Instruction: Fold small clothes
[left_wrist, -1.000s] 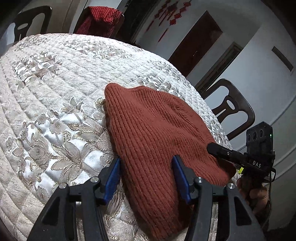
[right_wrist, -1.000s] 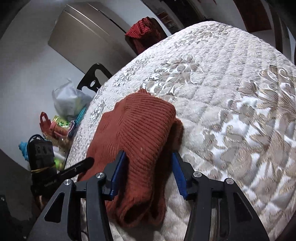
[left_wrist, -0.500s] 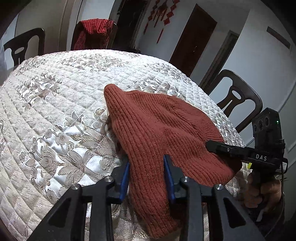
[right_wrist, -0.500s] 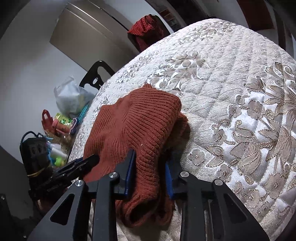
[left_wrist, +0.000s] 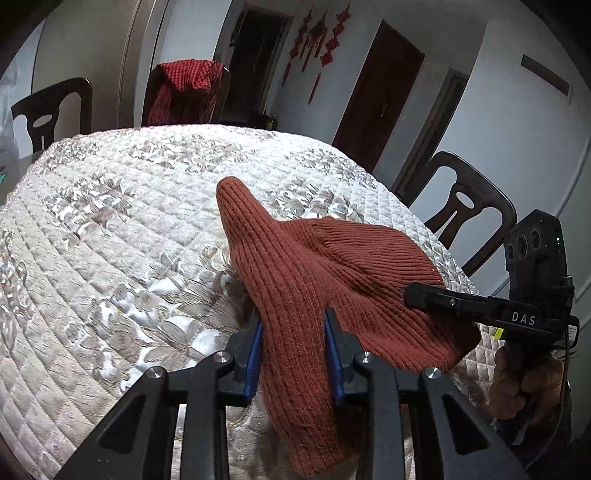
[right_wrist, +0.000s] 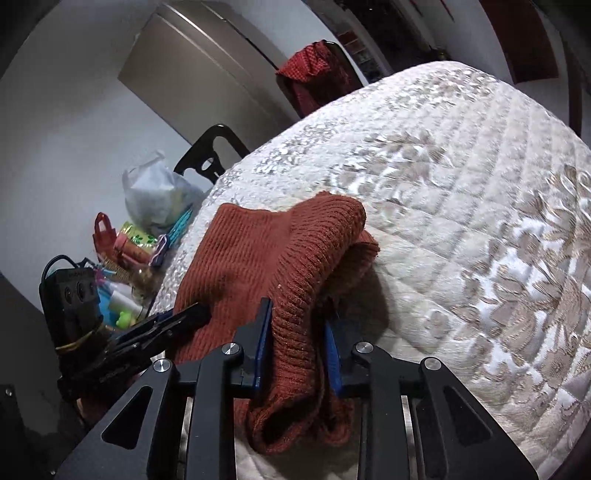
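A rust-red ribbed knit garment (left_wrist: 314, 266) lies on the round table's quilted floral cloth (left_wrist: 110, 240). My left gripper (left_wrist: 293, 321) has its blue pads pressed on a bunched ridge of the garment's near edge, its jaws still closing. The right gripper (left_wrist: 417, 295) grips the same edge further right, held by a person's hand (left_wrist: 524, 387). In the right wrist view my right gripper (right_wrist: 297, 314) pinches a thick fold of the garment (right_wrist: 258, 251), jaws also still closing, and the left gripper (right_wrist: 184, 314) bites the edge on the left. The gripped edge is raised off the cloth (right_wrist: 461, 184).
Dark wooden chairs (left_wrist: 465, 206) ring the table, one draped with a red checked cloth (left_wrist: 184, 92). A white plastic bag (right_wrist: 159, 192) and colourful clutter (right_wrist: 129, 243) sit beyond the table's left edge. Quilted cloth stretches away behind the garment.
Both grippers went from wide around the garment's near edge to pinched on it. They rose slightly, pulling the fabric up into ridges.
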